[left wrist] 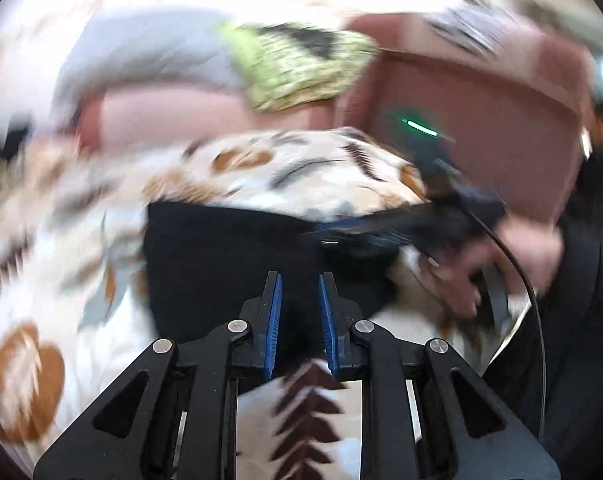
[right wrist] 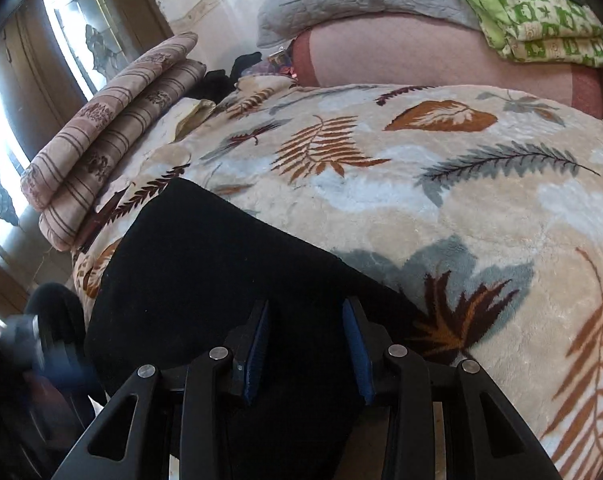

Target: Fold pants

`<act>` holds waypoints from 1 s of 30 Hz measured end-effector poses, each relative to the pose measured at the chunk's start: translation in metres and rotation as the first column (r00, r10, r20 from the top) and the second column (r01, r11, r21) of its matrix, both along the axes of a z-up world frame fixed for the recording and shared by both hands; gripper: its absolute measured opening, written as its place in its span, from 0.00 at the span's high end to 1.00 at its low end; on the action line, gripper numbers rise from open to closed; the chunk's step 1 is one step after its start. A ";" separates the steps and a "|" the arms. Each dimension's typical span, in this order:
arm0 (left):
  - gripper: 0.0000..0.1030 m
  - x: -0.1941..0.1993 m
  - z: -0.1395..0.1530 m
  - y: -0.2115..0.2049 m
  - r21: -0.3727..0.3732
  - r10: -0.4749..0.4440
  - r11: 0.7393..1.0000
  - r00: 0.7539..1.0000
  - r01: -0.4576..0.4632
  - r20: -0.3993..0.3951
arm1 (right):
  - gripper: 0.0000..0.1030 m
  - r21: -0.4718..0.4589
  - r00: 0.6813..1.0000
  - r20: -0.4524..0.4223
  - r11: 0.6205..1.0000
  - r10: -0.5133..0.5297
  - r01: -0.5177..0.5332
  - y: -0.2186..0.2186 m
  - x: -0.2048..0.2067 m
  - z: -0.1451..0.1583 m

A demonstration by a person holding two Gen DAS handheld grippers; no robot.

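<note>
Folding is well advanced: the black pants lie as a compact flat panel on the leaf-print blanket that covers the bed, close to the bed's near edge. That placement keeps the cloth within your reach and on a soft, level surface. Your left gripper hangs over the panel's near edge with its jaws narrowly parted; nothing shows between the pads. Your right gripper points down at the panel from the other side, its jaws moderately apart with only dark cloth behind them; no fold is pinched. The left view is blurred. Stacked bedding sits along the far side of the bed, well apart from the pants.
</note>
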State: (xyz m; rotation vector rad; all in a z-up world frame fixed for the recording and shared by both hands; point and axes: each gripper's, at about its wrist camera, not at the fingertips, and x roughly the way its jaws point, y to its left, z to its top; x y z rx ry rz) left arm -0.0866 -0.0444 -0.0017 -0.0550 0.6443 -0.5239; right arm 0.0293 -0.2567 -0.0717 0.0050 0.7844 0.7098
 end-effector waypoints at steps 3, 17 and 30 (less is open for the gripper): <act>0.83 0.030 -0.034 0.018 -0.124 -0.018 0.992 0.981 -0.007 -0.194 | 0.65 -0.001 0.999 0.030 1.000 -0.016 0.016 0.000 -0.006 0.003; 0.86 0.045 -0.025 0.044 -0.306 -0.014 0.950 0.973 -0.059 -0.229 | 0.64 -0.116 0.993 0.114 0.992 -0.025 0.039 0.017 -0.082 0.003; 0.95 0.132 -0.048 0.048 -0.201 0.132 0.959 0.941 -0.201 -0.311 | 0.61 -0.109 0.994 0.107 0.994 -0.015 0.027 0.022 -0.079 0.000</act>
